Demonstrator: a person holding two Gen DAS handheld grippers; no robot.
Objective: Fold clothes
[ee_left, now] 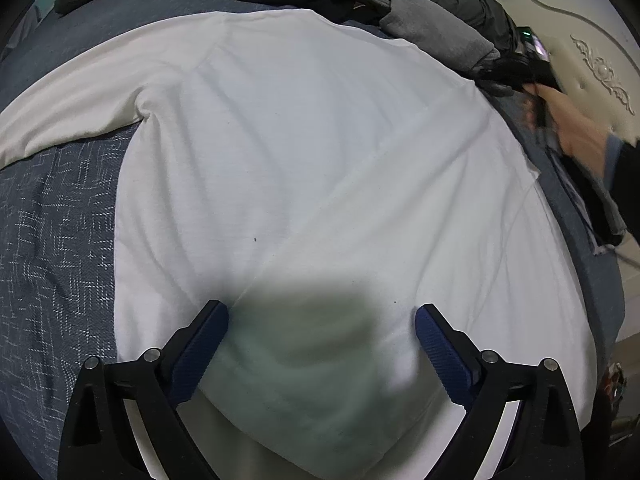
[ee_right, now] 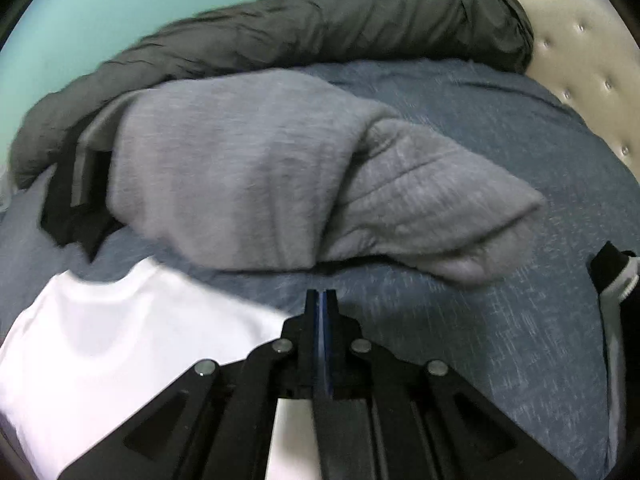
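A white long-sleeved shirt (ee_left: 304, 152) lies spread flat on the blue bed cover (ee_left: 52, 220), one sleeve stretched out to the left. My left gripper (ee_left: 322, 316) is open just above the shirt's near part, with nothing between its fingers. My right gripper (ee_right: 321, 300) is shut with nothing visible between the fingers, hovering over the bed cover (ee_right: 500, 320) just past the shirt's edge (ee_right: 120, 340). The right gripper and the hand holding it also show at the far right of the left wrist view (ee_left: 540, 76).
A grey sweater (ee_right: 280, 176) lies crumpled beyond the shirt, with black clothes (ee_right: 68, 208) beside it and a dark grey quilt (ee_right: 320, 24) rolled along the teal wall. A cream padded headboard (ee_right: 592, 80) stands at the right. A black-and-white garment (ee_right: 612, 280) lies at the right edge.
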